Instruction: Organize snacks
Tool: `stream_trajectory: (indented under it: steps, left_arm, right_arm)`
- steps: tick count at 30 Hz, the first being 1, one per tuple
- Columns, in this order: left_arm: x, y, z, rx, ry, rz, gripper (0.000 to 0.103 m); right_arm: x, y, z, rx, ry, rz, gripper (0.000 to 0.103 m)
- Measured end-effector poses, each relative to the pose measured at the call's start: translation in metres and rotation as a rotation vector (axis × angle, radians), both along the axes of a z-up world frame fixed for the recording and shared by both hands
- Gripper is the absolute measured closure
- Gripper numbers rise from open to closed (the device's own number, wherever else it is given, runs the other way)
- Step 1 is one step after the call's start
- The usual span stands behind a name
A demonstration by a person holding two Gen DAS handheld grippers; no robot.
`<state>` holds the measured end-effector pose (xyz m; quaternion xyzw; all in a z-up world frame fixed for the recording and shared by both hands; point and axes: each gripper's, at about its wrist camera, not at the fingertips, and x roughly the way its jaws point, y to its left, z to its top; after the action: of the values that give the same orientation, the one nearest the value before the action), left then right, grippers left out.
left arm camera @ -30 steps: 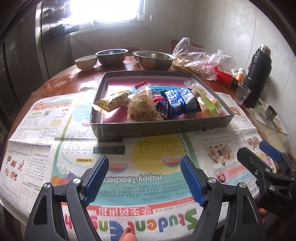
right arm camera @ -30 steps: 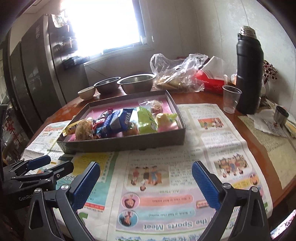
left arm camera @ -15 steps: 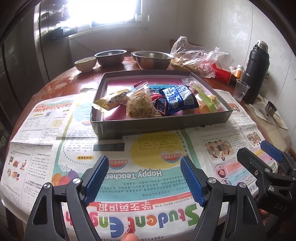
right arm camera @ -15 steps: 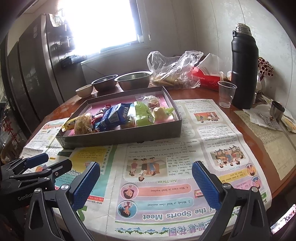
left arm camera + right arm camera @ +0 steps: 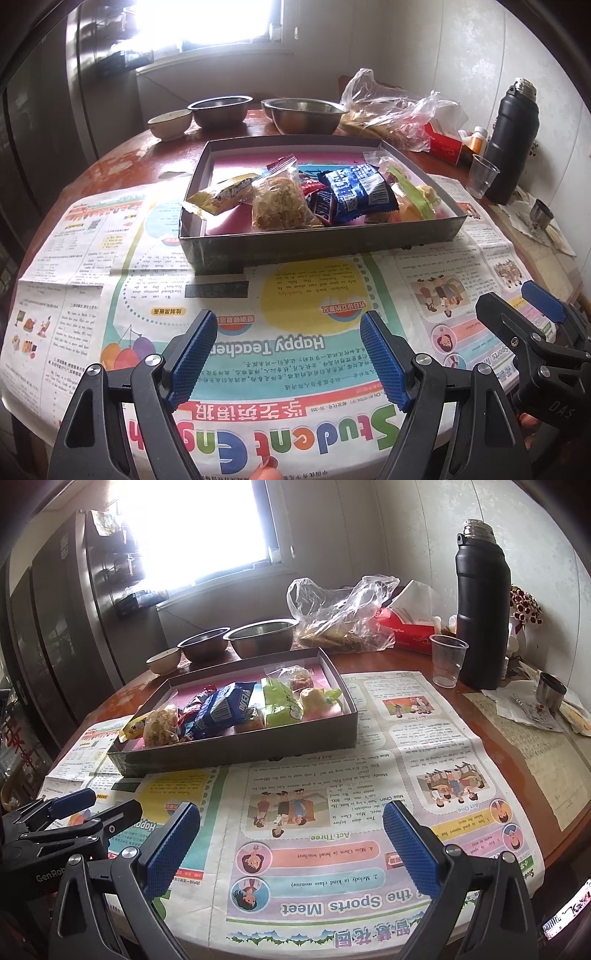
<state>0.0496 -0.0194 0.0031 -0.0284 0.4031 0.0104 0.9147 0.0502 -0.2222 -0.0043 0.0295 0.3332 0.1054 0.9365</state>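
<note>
Cut off at the bottom edge: a fingertip (image 5: 266,472). Buried under the blue packet (image 5: 225,709), unreadable: smaller snacks. Washed out: window (image 5: 199,528).

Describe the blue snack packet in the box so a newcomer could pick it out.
Start at the shallow dark cardboard box on the newspaper. In its snack pile, the crinkly blue packet with white lettering lies between a clear bag of brownish crumbly snack and a green-wrapped snack. No other packet is that large and blue.
</note>
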Motion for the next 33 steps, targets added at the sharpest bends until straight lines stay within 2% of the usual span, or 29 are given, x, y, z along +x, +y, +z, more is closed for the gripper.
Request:
stream_trajectory:
  steps: [33]
  left_arm:
    - [0.0005,-0.0004,-0.0019,0.016,0.008,0.003,0.022]
  right_arm:
    - [0.0015,0.0010,-0.0035,0.002,0.009,0.003,0.003]
